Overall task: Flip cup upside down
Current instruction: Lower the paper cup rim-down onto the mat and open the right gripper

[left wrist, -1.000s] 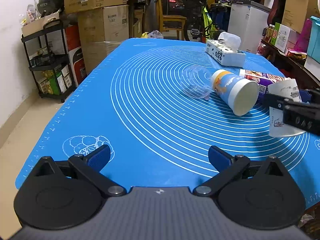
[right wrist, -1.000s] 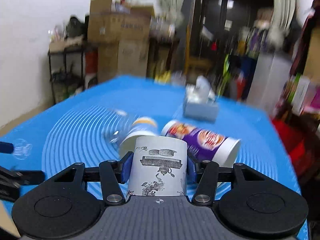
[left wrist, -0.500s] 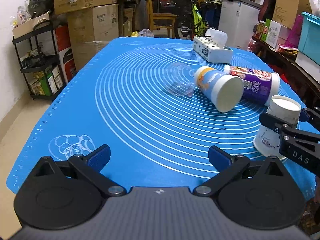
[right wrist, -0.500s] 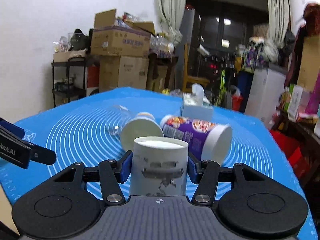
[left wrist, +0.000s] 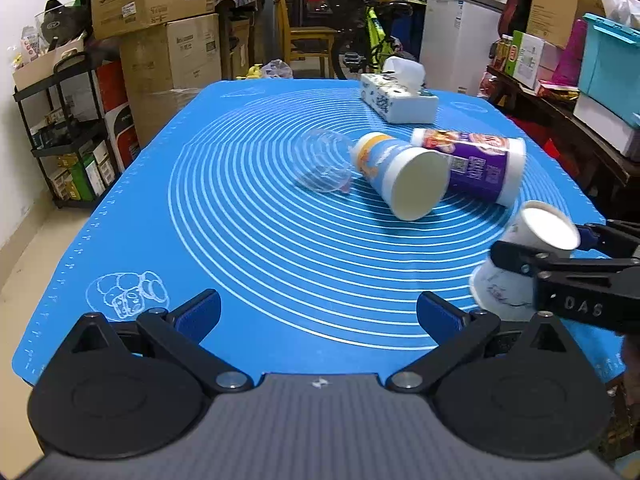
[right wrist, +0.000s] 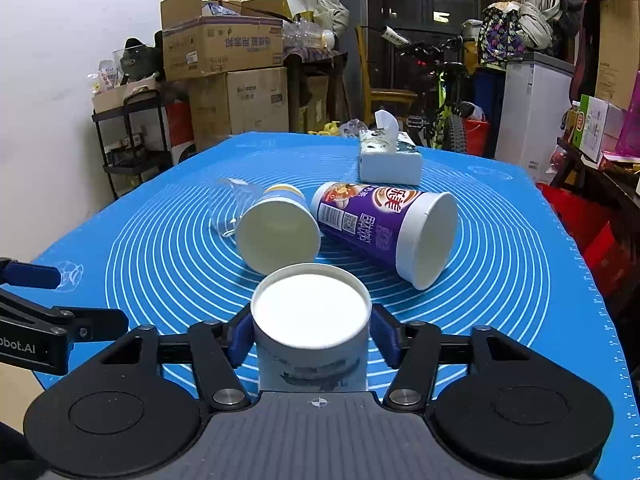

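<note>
We have the white paper cup (right wrist: 311, 320) clamped between the blue pads of our right tool (right wrist: 312, 334), near the right end of the tabletop's (left wrist: 256, 240) near edge. 1 second ago it stood with its printed wall facing the right wrist camera; now its flat white base faces up toward that camera, and in the left wrist view the cup (left wrist: 524, 264) hangs tilted, base high and rim low, close over the blue mat. So the turn looks nearly done. We judge that what remains is to level it, set the rim flat on the mat and let go. We cannot tell whether the rim already touches.

Our left tool (left wrist: 318, 314) is spread wide and holds nothing, hovering over the near edge.

3 other cups lie on their sides near the tabletop's middle: a clear plastic cup (left wrist: 324, 166), a blue-and-orange cup (left wrist: 396, 172) and a purple cup (left wrist: 476, 166). A tissue box (left wrist: 398, 98) sits toward the far edge.
</note>
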Demonstrator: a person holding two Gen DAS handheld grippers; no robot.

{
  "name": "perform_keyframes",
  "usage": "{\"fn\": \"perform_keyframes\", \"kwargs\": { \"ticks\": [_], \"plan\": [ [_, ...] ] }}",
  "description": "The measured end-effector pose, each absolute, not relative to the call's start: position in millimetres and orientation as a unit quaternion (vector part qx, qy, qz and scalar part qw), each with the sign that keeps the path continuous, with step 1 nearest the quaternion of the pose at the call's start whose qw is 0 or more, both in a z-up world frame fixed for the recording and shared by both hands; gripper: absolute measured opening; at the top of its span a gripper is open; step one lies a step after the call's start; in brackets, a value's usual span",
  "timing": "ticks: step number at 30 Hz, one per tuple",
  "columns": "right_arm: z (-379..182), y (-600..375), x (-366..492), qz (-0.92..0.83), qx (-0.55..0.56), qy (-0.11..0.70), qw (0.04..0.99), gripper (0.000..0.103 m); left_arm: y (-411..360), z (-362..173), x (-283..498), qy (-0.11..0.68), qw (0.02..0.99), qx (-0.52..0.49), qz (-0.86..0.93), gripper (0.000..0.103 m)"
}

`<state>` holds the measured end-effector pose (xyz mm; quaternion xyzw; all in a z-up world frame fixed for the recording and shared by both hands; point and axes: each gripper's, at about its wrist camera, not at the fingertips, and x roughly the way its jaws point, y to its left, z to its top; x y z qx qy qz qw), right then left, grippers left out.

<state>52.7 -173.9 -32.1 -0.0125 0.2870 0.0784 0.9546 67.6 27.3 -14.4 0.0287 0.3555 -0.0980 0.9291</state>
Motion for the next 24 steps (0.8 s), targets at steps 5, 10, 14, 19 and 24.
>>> {"fn": "perform_keyframes", "kwargs": {
  "ticks": [5, 10, 14, 19, 24],
  "plan": [
    [-23.1, -181.3, 34.1, 0.078, -0.002, 0.269, 0.96, 0.083, 9.8, -7.8, 50.0, 0.348, 0.93, 0.04, -0.112, 0.103],
    [-14.5, -200.2, 2.9, 0.057, 0.021, 0.258, 0.964, 0.085, -8.0, -4.7, 26.4, 0.331, 0.935, 0.061, -0.109, 0.103],
    [-13.1, -212.6, -19.7, 0.045, 0.023, 0.268, 0.962, 0.085, -11.9, -5.6, 12.4, 0.334, 0.935, 0.037, -0.111, 0.103],
    [-11.9, -220.8, -39.7, 0.039, 0.015, 0.282, 0.958, 0.085, -20.4, -7.7, 2.2, 0.329, 0.938, 0.038, -0.103, 0.103],
    [-10.1, -220.1, -48.3, 0.043, 0.011, 0.294, 0.955, 0.085, -26.8, -12.3, -3.4, 0.333, 0.936, 0.043, -0.109, 0.103]
  ]
}}
